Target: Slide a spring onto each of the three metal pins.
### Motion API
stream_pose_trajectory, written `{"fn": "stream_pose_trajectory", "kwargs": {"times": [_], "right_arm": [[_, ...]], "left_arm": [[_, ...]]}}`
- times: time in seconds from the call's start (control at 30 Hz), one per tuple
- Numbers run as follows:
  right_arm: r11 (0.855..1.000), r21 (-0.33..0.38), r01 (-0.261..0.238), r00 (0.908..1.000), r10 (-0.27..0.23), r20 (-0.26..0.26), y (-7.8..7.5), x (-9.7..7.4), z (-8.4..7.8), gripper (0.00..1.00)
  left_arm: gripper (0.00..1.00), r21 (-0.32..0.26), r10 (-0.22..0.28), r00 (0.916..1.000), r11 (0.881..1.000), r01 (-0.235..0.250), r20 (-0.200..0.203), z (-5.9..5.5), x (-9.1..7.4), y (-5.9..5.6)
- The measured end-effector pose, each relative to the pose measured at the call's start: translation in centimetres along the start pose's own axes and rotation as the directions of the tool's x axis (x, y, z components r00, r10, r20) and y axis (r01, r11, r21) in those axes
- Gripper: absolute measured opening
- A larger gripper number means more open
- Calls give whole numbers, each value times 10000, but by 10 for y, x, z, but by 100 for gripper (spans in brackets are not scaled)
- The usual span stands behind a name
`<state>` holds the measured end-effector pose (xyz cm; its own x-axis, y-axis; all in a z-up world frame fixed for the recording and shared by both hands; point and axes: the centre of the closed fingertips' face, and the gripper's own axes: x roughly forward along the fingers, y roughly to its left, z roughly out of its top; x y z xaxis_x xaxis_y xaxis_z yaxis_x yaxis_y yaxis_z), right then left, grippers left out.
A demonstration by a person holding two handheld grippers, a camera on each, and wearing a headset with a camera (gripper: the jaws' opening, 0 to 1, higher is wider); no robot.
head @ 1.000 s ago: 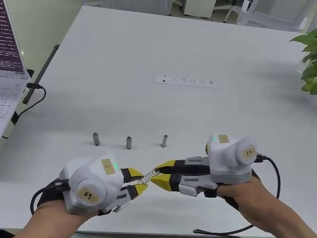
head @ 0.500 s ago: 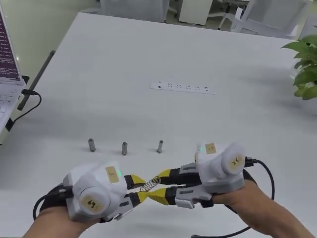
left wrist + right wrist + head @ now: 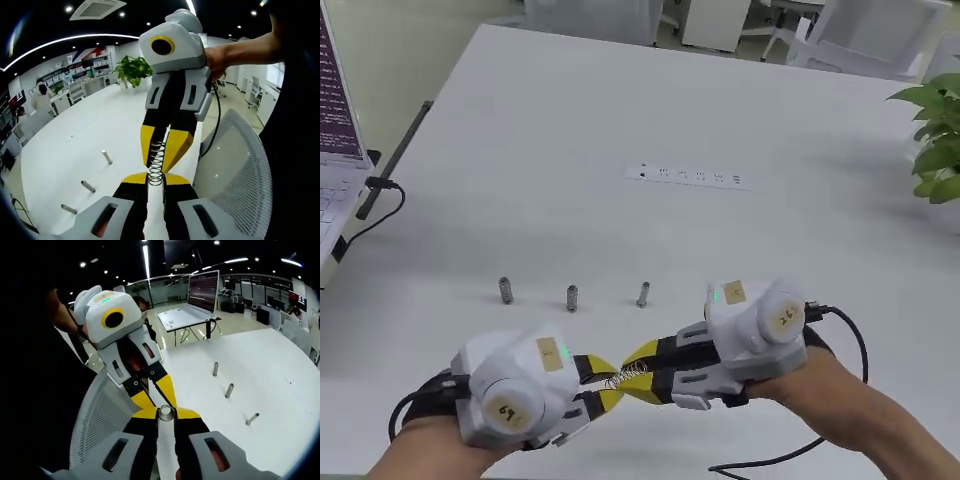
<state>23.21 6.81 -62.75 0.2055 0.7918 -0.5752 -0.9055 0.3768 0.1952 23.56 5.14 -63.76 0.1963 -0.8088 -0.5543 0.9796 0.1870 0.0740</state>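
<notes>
Head view: the left gripper (image 3: 600, 384) and right gripper (image 3: 642, 368) meet tip to tip over the near edge of the white table (image 3: 620, 120). A small coiled steel spring (image 3: 623, 378) bridges them, and three short metal pins (image 3: 572, 298) stand in a row beyond.

Left gripper view: its jaws pinch the spring's lower end.

Right gripper view: its jaws clamp the spring's other end, seen end-on.

Not much to read here tbh. The left gripper (image 3: 603, 383) has a handwritten mark (image 3: 507, 410) on its round end cap, looks like "69". The right gripper (image 3: 636, 374) has one too (image 3: 786, 318): starts like a 2, the rest is a scribble. Each also has a small tan sticker on top, nothing legible. The laptop screen (image 3: 328, 90) off the worktop's left edge shows lines of text, way too small. Same for the markings on the power strip (image 3: 685, 177) toward the far edge.
</notes>
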Motion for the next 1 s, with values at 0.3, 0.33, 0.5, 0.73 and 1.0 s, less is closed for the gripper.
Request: {"fn": "stream_pose_trajectory", "kwargs": {"times": [0.3,0.33,0.5,0.73,1.0], "right_arm": [[9999,1,133,9999,-133,47,-3,-1,2,9],[9999,51,137,9999,-137,78,-3,-2,2,9],[9994,184,309,9992,-313,243,-8,-8,3,9],[9964,452,718,9967,-735,357,-21,-19,-1,9],[9909,725,1138,9933,-1150,130,-33,-24,-12,9]], "left_arm": [[3,-278,70,9999,9996,-66,137,-1,-1,4],[3,-322,52,9998,9995,-46,199,0,-1,4],[8,-381,166,9999,9991,-165,46,-6,-1,8],[12,-1009,585,9982,9933,-570,118,-14,-11,20],[15,-1583,1074,9941,9819,-1036,150,-20,-20,35]]}}
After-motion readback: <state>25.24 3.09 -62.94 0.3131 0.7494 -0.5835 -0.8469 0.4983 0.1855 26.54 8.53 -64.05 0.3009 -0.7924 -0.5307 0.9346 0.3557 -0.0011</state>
